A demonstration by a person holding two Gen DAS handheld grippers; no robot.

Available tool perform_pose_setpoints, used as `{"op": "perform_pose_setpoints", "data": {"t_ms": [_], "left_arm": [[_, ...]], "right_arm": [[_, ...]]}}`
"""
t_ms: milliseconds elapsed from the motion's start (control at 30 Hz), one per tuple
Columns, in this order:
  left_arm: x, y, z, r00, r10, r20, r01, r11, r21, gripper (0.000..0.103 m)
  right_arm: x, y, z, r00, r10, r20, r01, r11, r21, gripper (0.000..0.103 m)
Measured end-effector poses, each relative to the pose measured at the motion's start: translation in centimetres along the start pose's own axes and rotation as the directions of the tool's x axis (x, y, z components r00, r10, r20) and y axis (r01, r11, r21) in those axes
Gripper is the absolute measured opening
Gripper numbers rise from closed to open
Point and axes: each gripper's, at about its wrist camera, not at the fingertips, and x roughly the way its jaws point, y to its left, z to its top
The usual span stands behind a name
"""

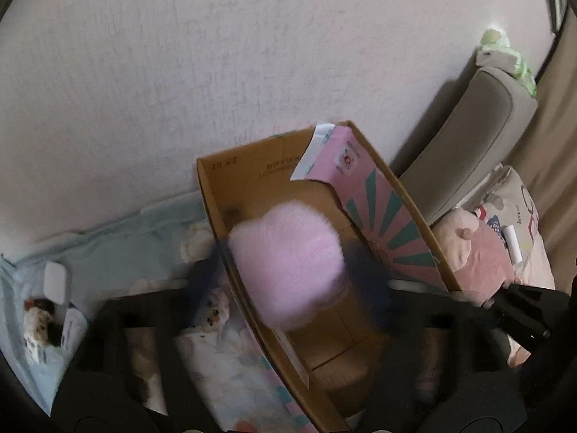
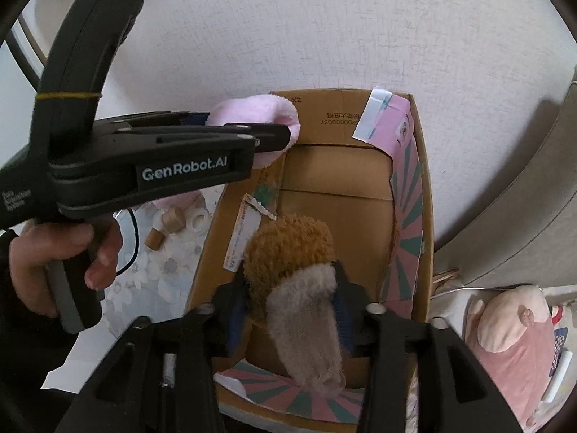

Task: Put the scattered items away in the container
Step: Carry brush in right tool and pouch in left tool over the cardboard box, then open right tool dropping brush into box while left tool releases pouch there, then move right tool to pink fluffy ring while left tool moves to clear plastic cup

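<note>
An open cardboard box (image 1: 223,180) (image 2: 425,216) with a pink and teal patterned liner stands against the white wall. My left gripper (image 1: 288,267) hangs over it with its jaws spread wide. A fluffy pink plush piece (image 1: 288,263) (image 2: 259,112) sits blurred between them, and a gap shows beside it. My right gripper (image 2: 290,310) is above the box's near end. Its blue pads (image 2: 238,310) touch both sides of a brown and grey plush toy (image 2: 288,252), which points down into the box.
A pink pig plush (image 2: 505,324) (image 1: 472,249) lies right of the box beside a grey cushion (image 1: 479,137). Wooden spools (image 2: 173,220) and a black cable lie on the floral sheet to the left. A hand (image 2: 72,256) holds the left gripper's handle. Small packets (image 1: 54,281) lie far left.
</note>
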Motion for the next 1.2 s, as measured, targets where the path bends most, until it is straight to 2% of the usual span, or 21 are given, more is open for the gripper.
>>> {"op": "perform_pose_setpoints", "data": {"t_ms": [67, 100, 200, 367, 500, 600, 667, 733, 833, 1000, 1200], "left_arm": [[-0.3, 0.0, -0.1, 1.000, -0.006, 0.018, 0.006, 1.000, -0.003, 0.103], [-0.4, -0.1, -0.1, 1.000, -0.004, 0.020, 0.004, 1.000, -0.001, 0.103], [-0.7, -0.2, 0.0, 1.000, 0.010, 0.026, -0.010, 1.000, 0.005, 0.103], [-1.4, 0.6, -0.5, 0.999, -0.019, 0.036, 0.020, 1.000, -0.023, 0.103], [-2.8, 1.4, -1.1, 0.998, -0.016, 0.065, 0.018, 0.999, -0.031, 0.103], [-4.4, 2.0, -1.4, 0.996, 0.006, 0.085, -0.005, 1.000, -0.014, 0.103], [-6.0, 2.8, -1.8, 0.994, 0.015, 0.105, -0.014, 1.000, -0.010, 0.103], [-7.5, 4.0, -2.1, 0.993, 0.022, 0.118, -0.020, 1.000, -0.016, 0.103], [-9.8, 6.0, -2.5, 0.991, 0.031, 0.128, -0.028, 0.999, -0.022, 0.103], [-14.7, 10.0, -3.1, 0.979, 0.074, 0.189, -0.068, 0.997, -0.033, 0.103], [-20.2, 17.1, -5.4, 0.954, 0.177, 0.244, -0.155, 0.982, -0.105, 0.103]], "right_arm": [[0.0, -0.3, -0.1, 1.000, 0.028, 0.006, -0.028, 1.000, 0.009, 0.086], [-0.1, -0.6, -0.1, 0.999, 0.041, 0.020, -0.041, 0.999, 0.015, 0.087], [-0.5, -0.9, -0.2, 0.999, 0.027, 0.046, -0.027, 1.000, -0.001, 0.087], [-1.0, -0.6, -0.5, 0.997, -0.031, 0.064, 0.034, 0.998, -0.054, 0.087], [-1.5, -0.5, -0.6, 0.997, -0.032, 0.069, 0.034, 0.999, -0.031, 0.087], [-1.8, 0.0, -0.4, 0.996, -0.075, 0.048, 0.075, 0.997, -0.003, 0.087], [-3.3, 1.2, -0.3, 0.983, -0.149, 0.107, 0.152, 0.988, -0.024, 0.087], [-4.6, 2.6, -0.1, 0.970, -0.182, 0.162, 0.194, 0.979, -0.060, 0.087], [-5.0, 3.7, 0.7, 0.961, -0.226, 0.161, 0.238, 0.970, -0.057, 0.087], [-6.9, 5.7, 2.2, 0.964, -0.160, 0.213, 0.172, 0.984, -0.038, 0.087], [-7.4, 11.1, 4.8, 0.955, -0.104, 0.278, 0.157, 0.971, -0.178, 0.088]]}}
